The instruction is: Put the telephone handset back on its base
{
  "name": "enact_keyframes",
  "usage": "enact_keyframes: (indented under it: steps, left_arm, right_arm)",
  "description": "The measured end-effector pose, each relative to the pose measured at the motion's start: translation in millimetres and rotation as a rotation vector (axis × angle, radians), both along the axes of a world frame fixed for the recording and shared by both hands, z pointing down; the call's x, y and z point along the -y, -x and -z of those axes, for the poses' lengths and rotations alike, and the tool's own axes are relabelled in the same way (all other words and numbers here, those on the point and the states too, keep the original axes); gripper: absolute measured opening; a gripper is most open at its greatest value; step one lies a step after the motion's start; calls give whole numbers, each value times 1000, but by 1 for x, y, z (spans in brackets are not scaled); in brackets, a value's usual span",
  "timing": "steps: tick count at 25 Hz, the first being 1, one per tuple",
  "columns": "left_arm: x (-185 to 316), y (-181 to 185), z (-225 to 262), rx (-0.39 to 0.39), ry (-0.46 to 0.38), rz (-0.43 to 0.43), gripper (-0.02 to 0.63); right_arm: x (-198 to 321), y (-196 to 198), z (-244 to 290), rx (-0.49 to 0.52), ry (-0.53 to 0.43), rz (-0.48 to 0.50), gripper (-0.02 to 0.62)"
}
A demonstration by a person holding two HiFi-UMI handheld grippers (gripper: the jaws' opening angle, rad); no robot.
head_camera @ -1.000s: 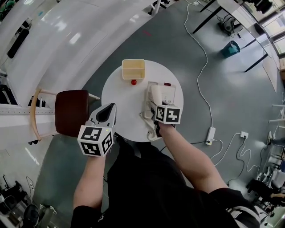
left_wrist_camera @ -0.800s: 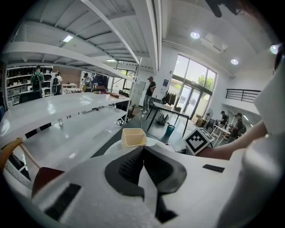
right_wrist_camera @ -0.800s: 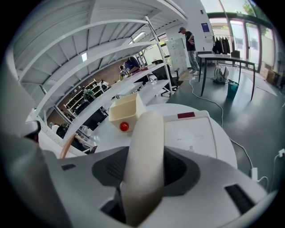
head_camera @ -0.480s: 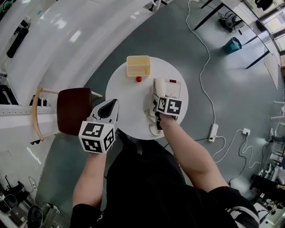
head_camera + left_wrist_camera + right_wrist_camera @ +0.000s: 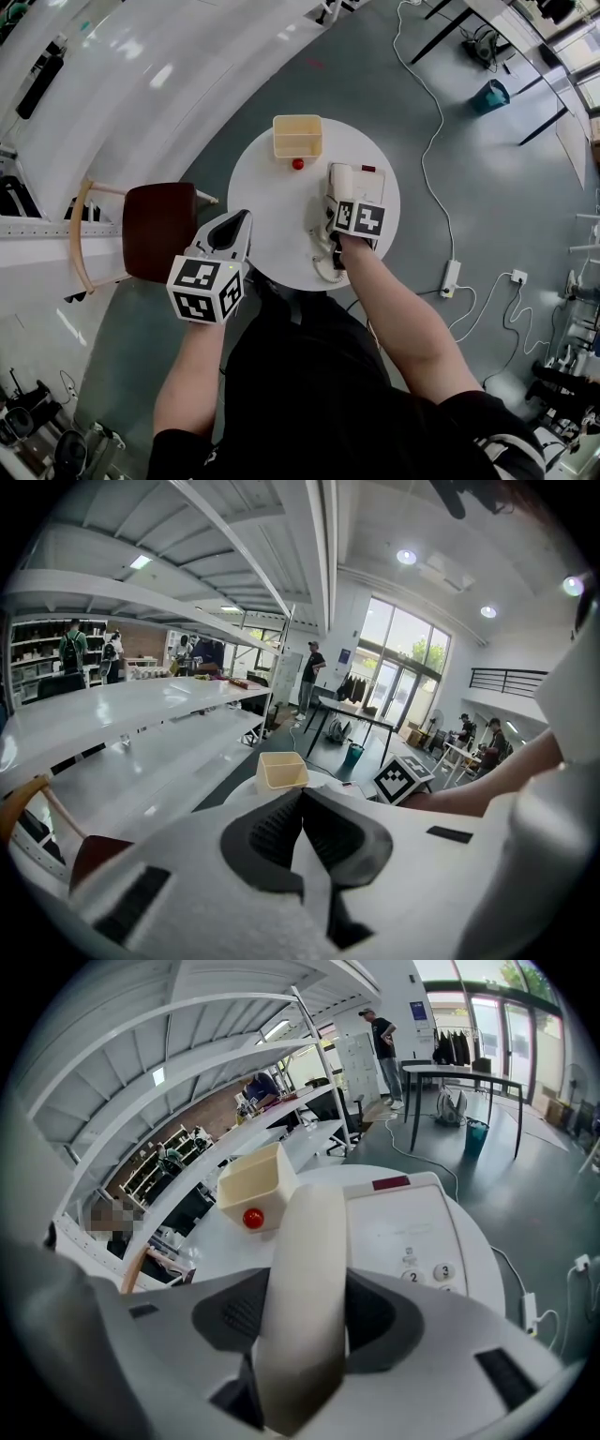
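The cream telephone handset stands lengthwise between the pads of my right gripper, which is shut on it; the jaws have just eased slightly wider. In the head view the handset lies over the left side of the telephone base, whose keypad and number buttons show just right of it. A coiled cord trails to the table's near edge. My left gripper hovers at the table's left edge, jaws shut together on nothing.
The round white table also carries a pale yellow box with a small red ball in front of it. A dark red chair stands left of the table. Cables and a power strip lie on the floor at right.
My right gripper has tilted a little with the handset in it, staying over the base. My left gripper has kept its place. The head view has shifted slightly.
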State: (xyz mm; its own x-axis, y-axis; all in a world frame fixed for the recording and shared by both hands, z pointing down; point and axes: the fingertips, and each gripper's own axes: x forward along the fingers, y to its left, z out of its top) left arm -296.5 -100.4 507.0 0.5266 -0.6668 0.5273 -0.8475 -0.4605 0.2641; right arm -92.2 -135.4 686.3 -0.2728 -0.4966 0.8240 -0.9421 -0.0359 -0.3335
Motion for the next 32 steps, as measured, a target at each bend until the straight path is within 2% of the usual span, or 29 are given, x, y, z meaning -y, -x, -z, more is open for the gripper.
enact_keyframes:
  steps: [11,24,32]
  left_arm:
    - [-9,6,-1,-3,-3,-27,9]
    - [-15,22,-4,-6,5,-27,9]
    - [-7,17,-12,-21,17,-43,9]
  right_arm:
    - [-13,-1,-10,19,13,-17,216]
    - [0,-2,-11,-4,14,-18,215]
    - [8,2,-7,0,7,-6,222]
